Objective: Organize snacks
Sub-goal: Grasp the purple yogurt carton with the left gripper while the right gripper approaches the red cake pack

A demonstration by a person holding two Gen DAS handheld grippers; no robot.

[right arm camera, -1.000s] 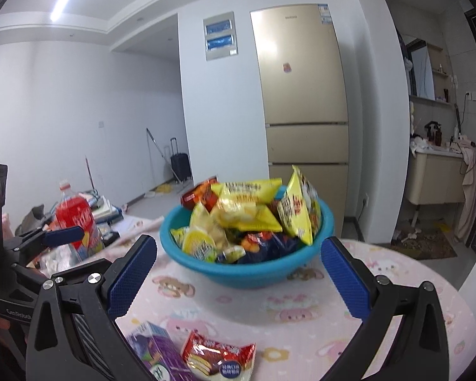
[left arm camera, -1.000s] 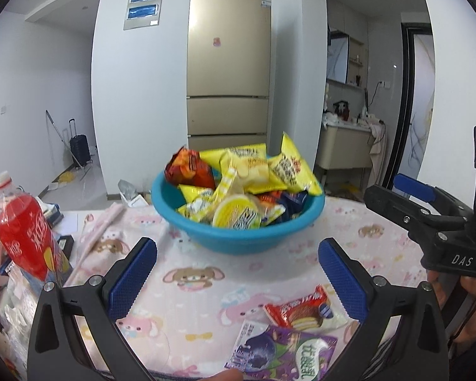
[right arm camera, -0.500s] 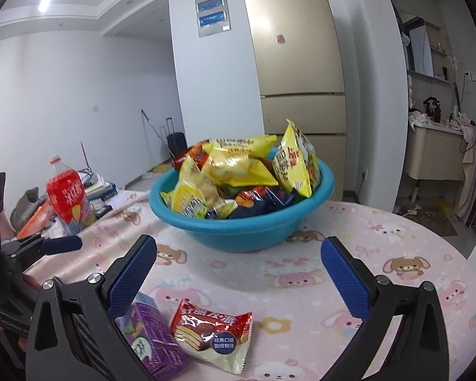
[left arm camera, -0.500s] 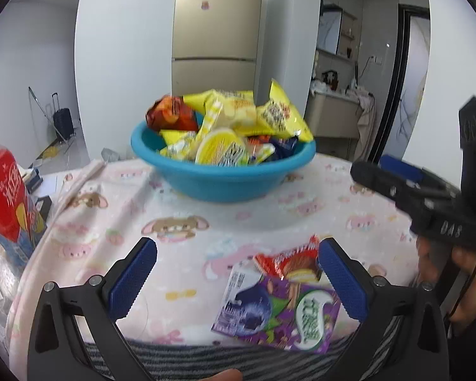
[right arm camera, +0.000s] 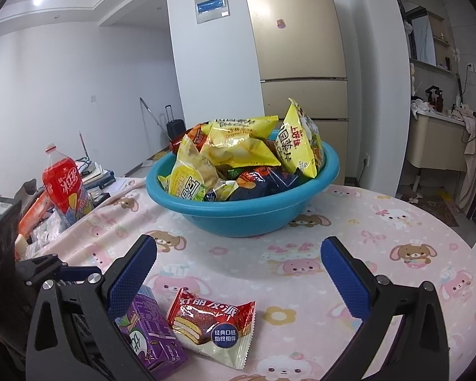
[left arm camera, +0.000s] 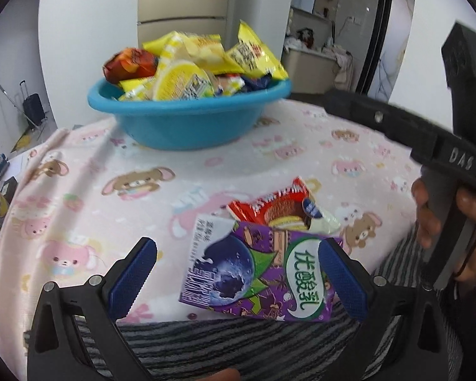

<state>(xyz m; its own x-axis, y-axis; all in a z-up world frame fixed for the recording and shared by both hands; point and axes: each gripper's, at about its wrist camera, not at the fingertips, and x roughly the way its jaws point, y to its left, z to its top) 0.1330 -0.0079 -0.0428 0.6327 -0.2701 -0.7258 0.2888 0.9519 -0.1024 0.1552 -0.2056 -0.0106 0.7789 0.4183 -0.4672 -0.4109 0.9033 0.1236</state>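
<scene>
A blue basin (left arm camera: 187, 127) (right arm camera: 247, 212) heaped with yellow, orange and dark snack packets stands at the far side of the pink cartoon tablecloth. A purple drink carton (left arm camera: 254, 270) (right arm camera: 152, 333) lies flat near the front edge, with a red-wrapped chocolate pie (left arm camera: 282, 212) (right arm camera: 212, 324) touching it. My left gripper (left arm camera: 238, 279) is open and hovers over the carton, its pads either side of it. My right gripper (right arm camera: 238, 273) is open above the cloth, just beyond the pie. In the left wrist view the right gripper's body (left arm camera: 428, 139) is held by a hand (left arm camera: 469, 222).
A red soft-drink bottle (right arm camera: 66, 187) stands among books and clutter left of the table. A striped grey cloth (left arm camera: 238, 343) hangs along the table's front edge. A fridge (right arm camera: 298, 50) and a doorway lie behind the table.
The left gripper has tilted down and moved closer to the table; the purple carton now lies between its open fingers. The right gripper has tipped down slightly toward the pie and carton.
</scene>
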